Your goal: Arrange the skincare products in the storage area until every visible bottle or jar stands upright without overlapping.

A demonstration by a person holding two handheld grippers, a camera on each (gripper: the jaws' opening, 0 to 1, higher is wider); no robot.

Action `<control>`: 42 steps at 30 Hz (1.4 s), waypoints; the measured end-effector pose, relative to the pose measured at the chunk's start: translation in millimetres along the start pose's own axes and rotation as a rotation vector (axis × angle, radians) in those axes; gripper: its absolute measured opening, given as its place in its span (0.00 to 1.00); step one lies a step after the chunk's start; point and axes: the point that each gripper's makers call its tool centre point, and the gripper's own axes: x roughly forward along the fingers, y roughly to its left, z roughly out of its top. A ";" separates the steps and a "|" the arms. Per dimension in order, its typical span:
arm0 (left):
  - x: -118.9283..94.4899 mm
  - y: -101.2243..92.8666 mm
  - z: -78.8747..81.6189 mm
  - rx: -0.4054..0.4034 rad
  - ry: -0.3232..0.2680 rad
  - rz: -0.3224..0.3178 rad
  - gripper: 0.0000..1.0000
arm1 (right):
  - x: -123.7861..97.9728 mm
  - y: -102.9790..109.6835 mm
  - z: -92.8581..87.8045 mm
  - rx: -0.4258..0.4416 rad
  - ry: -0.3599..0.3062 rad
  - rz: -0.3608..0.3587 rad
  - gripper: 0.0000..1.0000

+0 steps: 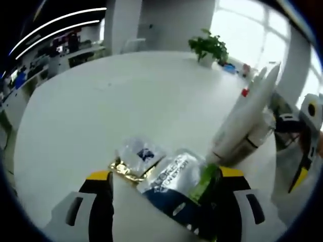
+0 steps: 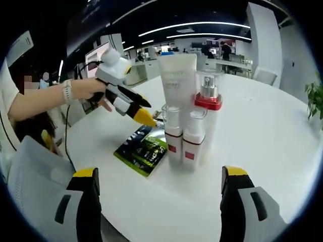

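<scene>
Left claw [image 2: 143, 117] hovers with its yellow tips near the sachet [image 2: 142, 147], which lies flat on the white table [image 2: 262, 136]; the left gripper view puts the sachet [image 1: 174, 184] between its jaws, spread and gripping nothing. Right claw [image 2: 157, 201] is released too, wide apart, aimed at the cluster from close by. The cluster stands upright and tight, likely grouped to keep the storage spot compact: 1 tall white tube [image 2: 177, 75] cap-down at the back, 1 pump bottle [image 2: 208, 108] with a red collar and clear cap, 2 small white bottles [image 2: 182, 138] with red labels in front, touching side by side. Sachet is glossy foil, dark with green print, thin and floppy, probably awkward to stand. A small clear packet [image 1: 141, 154] and gold wrapper [image 1: 122, 170] lie just beyond it. Smooth hard plastic on the bottles.
</scene>
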 end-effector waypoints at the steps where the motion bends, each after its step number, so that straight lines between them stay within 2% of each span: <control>1: -0.9 -1.4 0.1 -0.002 -0.001 0.000 0.75 | 0.7 0.0 -0.5 0.002 0.000 0.002 1.00; 7: 8.3 -0.3 3.8 -0.034 0.011 0.011 0.71 | 1.0 2.8 1.5 0.008 -0.012 0.011 1.00; 10: 21.8 8.6 8.1 -0.060 0.023 0.014 0.67 | 1.1 3.9 3.2 0.011 -0.018 0.016 1.00; 13: 23.9 8.1 3.5 -0.116 0.044 0.015 0.71 | 1.3 3.4 4.2 0.010 -0.021 0.019 1.00; 15: 33.0 14.7 6.1 -0.125 0.048 0.025 0.70 | 1.6 4.1 4.7 0.015 -0.021 0.025 1.00; 23: 43.0 22.1 14.0 -0.138 0.050 0.065 0.63 | 2.1 7.2 6.3 0.008 -0.023 0.039 1.00; 27: 47.9 23.2 15.9 -0.089 0.082 0.087 0.59 | 2.3 8.4 6.3 0.008 -0.019 0.047 1.00; 29: 52.2 31.2 19.4 -0.053 0.093 0.102 0.55 | 2.3 7.9 5.6 0.000 -0.015 0.045 1.00; 33: 58.0 20.7 23.4 -0.018 0.099 0.109 0.50 | 2.1 7.4 3.9 -0.006 -0.005 0.044 1.00; 35: 59.1 24.1 21.5 0.051 0.131 0.111 0.50 | 2.1 7.5 5.1 -0.003 -0.010 0.045 1.00; 37: 60.1 16.8 20.9 0.110 0.158 0.109 0.50 | 2.2 7.3 4.5 -0.003 -0.007 0.045 1.00; 42: 61.2 15.9 20.8 0.122 0.158 0.097 0.47 | 2.2 6.1 3.8 -0.008 -0.003 0.041 1.00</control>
